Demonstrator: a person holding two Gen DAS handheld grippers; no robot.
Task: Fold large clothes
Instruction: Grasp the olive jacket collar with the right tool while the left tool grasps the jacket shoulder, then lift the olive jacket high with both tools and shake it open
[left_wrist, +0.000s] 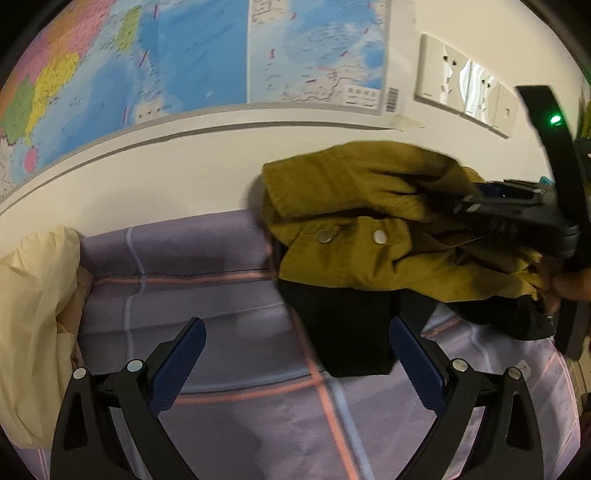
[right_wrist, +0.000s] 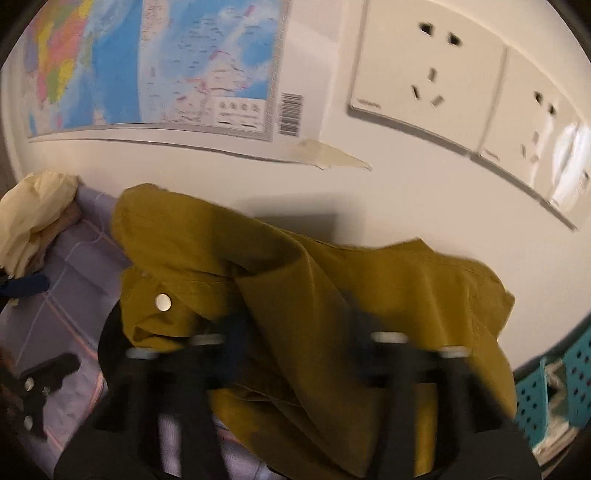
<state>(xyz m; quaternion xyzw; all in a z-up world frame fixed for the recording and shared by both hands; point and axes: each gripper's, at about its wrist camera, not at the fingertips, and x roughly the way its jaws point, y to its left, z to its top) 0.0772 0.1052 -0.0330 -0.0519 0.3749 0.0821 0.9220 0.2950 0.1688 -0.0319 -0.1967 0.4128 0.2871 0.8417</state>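
**A:** ok left wrist view first. Left gripper (left_wrist: 297, 354) is wide open, nothing between the blue pads (left_wrist: 177, 365), just hovering over the purple plaid sheet (left_wrist: 207, 266). The mustard jacket (left_wrist: 369, 236) is bunched up on the right, near the wall, with its black lining (left_wrist: 347, 328) hanging down onto the sheet. Two silver snaps (left_wrist: 379, 236) show on a flap. Right gripper (left_wrist: 476, 205) pokes into the jacket from the right edge.

**B:** is it actually holding it?

**A:** looks clamped shut in the folds, yeah. Cream bedding (left_wrist: 37, 314) piled far left, map (left_wrist: 184, 62) and sockets (left_wrist: 461, 81) on the wall.

**B:** and the right wrist view?

**A:** blurry. Jacket (right_wrist: 332, 295) drapes right over the right gripper (right_wrist: 295, 347), so the fingertips are buried in fabric. Left gripper (right_wrist: 44, 373) peeks in at lower left, well apart from the jacket. Teal basket (right_wrist: 546, 391) at the right edge.
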